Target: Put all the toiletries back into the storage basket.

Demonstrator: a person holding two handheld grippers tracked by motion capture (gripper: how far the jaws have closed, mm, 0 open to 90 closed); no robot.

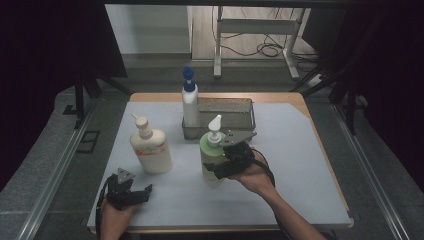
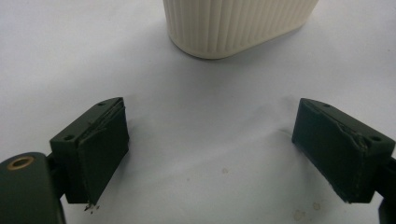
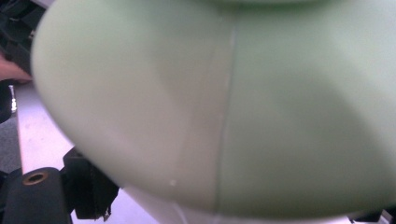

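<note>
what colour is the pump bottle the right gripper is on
Pale green with a white pump, seen whole in the high view: green bottle at the right gripper.

A cream pump bottle (image 1: 151, 148) stands at the table's (image 1: 300, 165) left, while a white bottle with a blue cap (image 1: 189, 102) stands against a grey metal tray (image 1: 235, 112) farther back.

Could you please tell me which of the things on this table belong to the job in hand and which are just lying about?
In the job:
- pale green plastic pump bottle, gripped by the right gripper
- grey rectangular metal tray

Lying about:
- cream ribbed pump bottle with orange label, ahead of the open left gripper
- white bottle with blue pump
</note>
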